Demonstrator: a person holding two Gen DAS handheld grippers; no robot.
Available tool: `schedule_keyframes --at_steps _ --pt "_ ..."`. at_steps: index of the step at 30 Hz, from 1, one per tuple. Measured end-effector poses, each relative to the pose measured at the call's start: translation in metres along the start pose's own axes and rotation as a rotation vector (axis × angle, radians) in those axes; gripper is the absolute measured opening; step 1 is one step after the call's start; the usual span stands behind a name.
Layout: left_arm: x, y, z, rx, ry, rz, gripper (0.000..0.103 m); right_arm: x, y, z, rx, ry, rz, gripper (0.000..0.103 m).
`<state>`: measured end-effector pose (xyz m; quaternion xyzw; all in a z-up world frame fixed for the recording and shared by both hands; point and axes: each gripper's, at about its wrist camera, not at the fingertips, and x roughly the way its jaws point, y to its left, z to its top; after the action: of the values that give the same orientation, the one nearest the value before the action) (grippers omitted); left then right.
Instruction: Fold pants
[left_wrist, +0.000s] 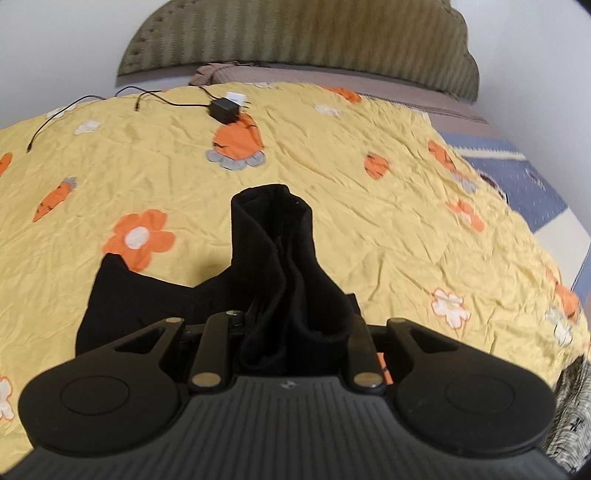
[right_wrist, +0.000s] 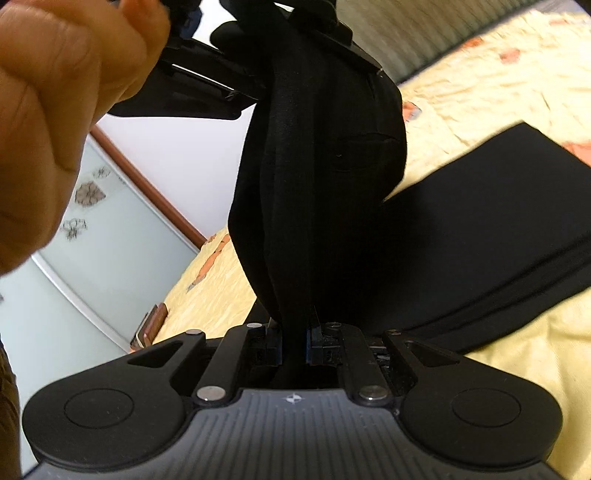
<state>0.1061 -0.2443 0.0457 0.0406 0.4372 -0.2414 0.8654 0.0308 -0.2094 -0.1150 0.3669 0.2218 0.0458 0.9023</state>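
A black charger (left_wrist: 222, 109) and its cable (left_wrist: 79, 107) lie at eleven o'clock on the yellow bedspread (left_wrist: 369, 229); a hand (right_wrist: 62, 122) crowds ten o'clock in the right view; bare quilt spreads toward two o'clock; both the left gripper (left_wrist: 291, 332) and right gripper (right_wrist: 294, 341) pinch bunched folds of the black pants (left_wrist: 280, 258), whose remainder lies flat on the bed.

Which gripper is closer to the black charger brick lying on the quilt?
Likely left. The left gripper, shut on the black pants, faces the charger far across the quilt. The right gripper, also clamping pants, never shows it.
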Motion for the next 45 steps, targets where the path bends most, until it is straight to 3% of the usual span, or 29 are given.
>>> schedule_keyframes --at_steps 13,23,26,29,31,35,39,41,45 --pt "0.032 -0.035 -0.017 0.099 0.069 -0.031 0.021 -0.008 -0.021 -0.005 0.125 -0.001 0.009 0.011" --pt "0.048 -0.039 -0.021 0.091 0.132 -0.18 0.029 -0.019 -0.027 -0.006 0.183 0.013 -0.008 0.012" --pt "0.04 -0.037 -0.02 0.084 0.105 -0.226 0.032 -0.024 -0.021 -0.007 0.179 0.03 -0.025 0.014" --pt "0.028 -0.033 -0.015 0.065 0.071 -0.292 0.042 -0.032 -0.023 -0.004 0.196 0.045 -0.038 0.017" --pt "0.018 -0.029 -0.012 0.057 0.033 -0.297 0.049 -0.04 -0.026 -0.002 0.213 0.049 -0.043 0.019" --pt "0.005 -0.007 -0.008 0.006 0.003 -0.292 0.053 -0.051 -0.028 0.001 0.215 0.077 -0.071 0.024" --pt "-0.003 0.031 -0.012 -0.052 -0.02 -0.239 0.06 -0.074 -0.025 0.013 0.11 0.167 -0.146 0.027" --pt "-0.007 0.053 -0.018 -0.079 -0.032 -0.214 0.063 -0.093 -0.014 0.021 -0.065 0.215 -0.208 0.027" --pt "-0.016 0.092 -0.037 -0.144 -0.057 -0.149 0.068 -0.136 0.006 0.046 -0.402 0.125 -0.458 0.027"
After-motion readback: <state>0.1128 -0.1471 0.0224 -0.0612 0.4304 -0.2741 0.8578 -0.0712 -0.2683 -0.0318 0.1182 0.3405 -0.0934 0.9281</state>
